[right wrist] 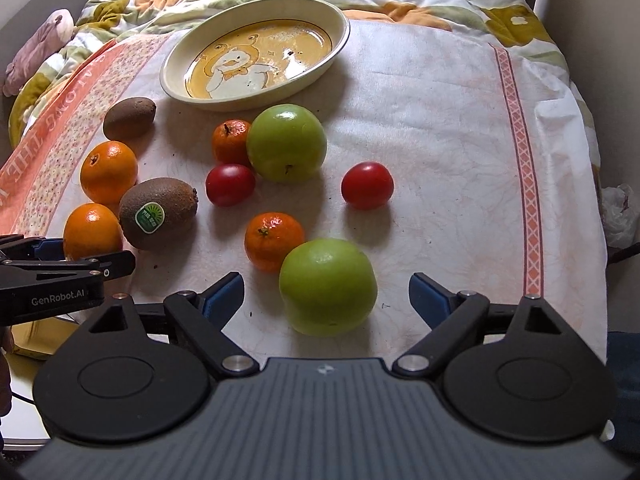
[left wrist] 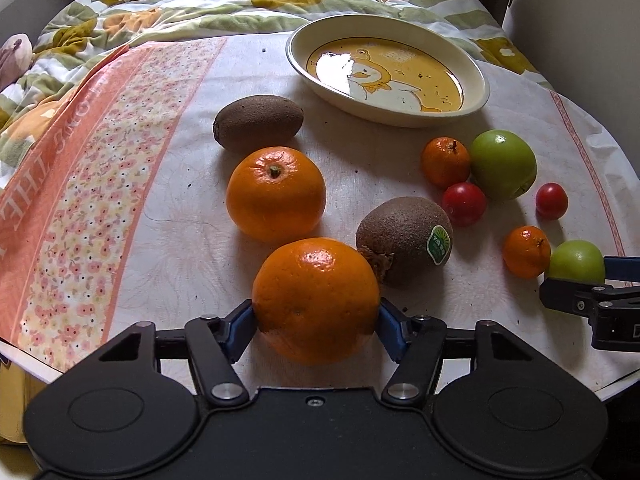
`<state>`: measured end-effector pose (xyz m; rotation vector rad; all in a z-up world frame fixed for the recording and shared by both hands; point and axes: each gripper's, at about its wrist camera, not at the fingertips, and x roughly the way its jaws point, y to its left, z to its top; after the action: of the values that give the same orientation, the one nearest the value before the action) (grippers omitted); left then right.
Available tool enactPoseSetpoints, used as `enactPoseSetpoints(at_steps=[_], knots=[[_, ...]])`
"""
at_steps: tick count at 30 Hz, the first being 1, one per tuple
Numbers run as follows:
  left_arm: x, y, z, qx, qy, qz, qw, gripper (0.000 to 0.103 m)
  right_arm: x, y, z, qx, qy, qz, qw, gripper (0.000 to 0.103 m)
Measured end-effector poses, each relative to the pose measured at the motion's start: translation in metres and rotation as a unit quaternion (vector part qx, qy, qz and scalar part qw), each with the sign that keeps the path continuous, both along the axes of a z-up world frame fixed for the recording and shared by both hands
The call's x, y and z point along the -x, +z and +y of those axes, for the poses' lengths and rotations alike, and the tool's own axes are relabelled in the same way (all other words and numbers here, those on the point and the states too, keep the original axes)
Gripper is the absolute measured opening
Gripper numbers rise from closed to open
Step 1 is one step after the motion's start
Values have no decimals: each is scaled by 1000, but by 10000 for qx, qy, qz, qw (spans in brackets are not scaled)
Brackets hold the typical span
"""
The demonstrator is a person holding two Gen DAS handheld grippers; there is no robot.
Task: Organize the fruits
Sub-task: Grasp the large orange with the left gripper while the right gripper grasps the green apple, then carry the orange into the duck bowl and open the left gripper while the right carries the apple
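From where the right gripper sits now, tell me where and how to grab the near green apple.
Grip the near green apple across its widest middle, coming down from above and the near side. It is round and smooth, so pads above or below the middle would likely slip. The right gripper already straddles it with jaws open and clear on both sides; the small mandarin touches its far left, so keep the left pad nearer.

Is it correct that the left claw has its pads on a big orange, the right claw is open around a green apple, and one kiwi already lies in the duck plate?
Not entirely. The duck plate holds no fruit; both kiwis lie on the cloth, as the right wrist view shows. The left claw does have its pads on the big orange, and the right claw is open around the green apple.
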<state>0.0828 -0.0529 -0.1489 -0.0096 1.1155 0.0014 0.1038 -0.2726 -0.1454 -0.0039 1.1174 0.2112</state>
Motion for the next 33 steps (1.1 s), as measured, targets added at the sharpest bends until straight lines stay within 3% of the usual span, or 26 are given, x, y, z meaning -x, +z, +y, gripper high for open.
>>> enactPoseSetpoints(at_steps=[13, 19, 33], knots=[[4, 0, -2, -47, -39, -146, 9999, 66, -6, -8, 1, 52, -9, 140, 9999, 90], [5, 0, -2, -100, -77, -181, 9998, 66, -8, -8, 5, 132, 56, 93, 9999, 66], [14, 3, 4, -83, -27, -233, 9997, 66, -1, -2, 4, 133, 24, -74, 9999, 66]])
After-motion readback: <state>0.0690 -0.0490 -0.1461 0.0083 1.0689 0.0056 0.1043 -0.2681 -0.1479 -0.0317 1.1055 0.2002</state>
